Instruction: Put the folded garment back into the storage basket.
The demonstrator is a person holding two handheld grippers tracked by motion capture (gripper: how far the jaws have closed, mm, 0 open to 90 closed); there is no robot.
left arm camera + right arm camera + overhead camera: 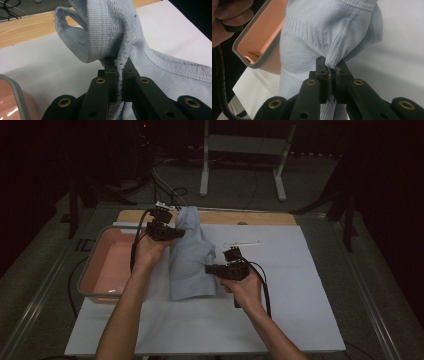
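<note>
Pale blue knitted garment (190,257) hanging and draped over the white sheet (280,285) near the middle of the table, just right of the pink tray (107,262). Long axis running from the far edge toward the person, upper end lifted at the far side near the wooden board (250,217), lower end spread on the sheet.

Left gripper (172,232) closed tight on the garment's far, raised end; right gripper (212,269) closed tight on the garment's right edge, nearer the person. Both hands well apart along the cloth's length.

From the high view: whole outline of the garment, its place between tray and bare sheet, both forearms coming in from the bottom, a thin pale rod (242,243) lying on the sheet beyond the right gripper.

From the left gripper view: left gripper (120,67) pinching a bunched fold, with knit detail: a ribbed hem band (96,37) folding over, an openwork patch beside it, and a ribbed edge running off to the right. Corner of the tray (15,97) at lower left.

From the right gripper view: right gripper (331,67) pinching a gathered seam, ribbed stripes across the cloth above, tray rim (255,42) tilted at left, and fingers of the other hand (229,17) at the upper left corner with a black cable (219,82) trailing down.
</note>
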